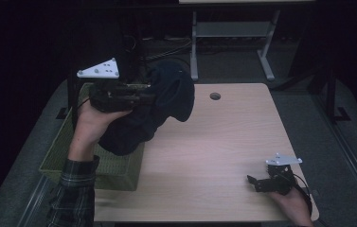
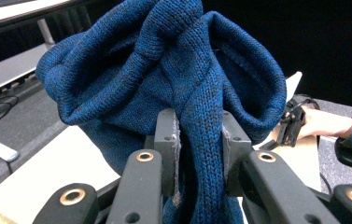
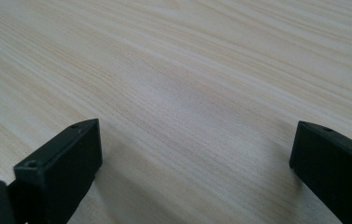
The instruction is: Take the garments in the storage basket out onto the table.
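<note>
1. Step in hand: lifting the dark blue knitted garment (image 1: 155, 111) out of the green mesh basket (image 1: 114, 172), probably toward the pale wooden table (image 1: 223, 142).
2. Left gripper (image 2: 197, 140): jaws clamped on a fold of knit; the rest bunches above and hangs below.
3. Right gripper (image 1: 261, 182): jaws wide apart, empty, low over the table.
4. Next: carry it over and set it down; the basket's contents are too dark to judge.

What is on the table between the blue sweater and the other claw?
Nothing. In the high view, bare wooden table stretches between the blue sweater, held by the left claw, and the open right claw.
</note>
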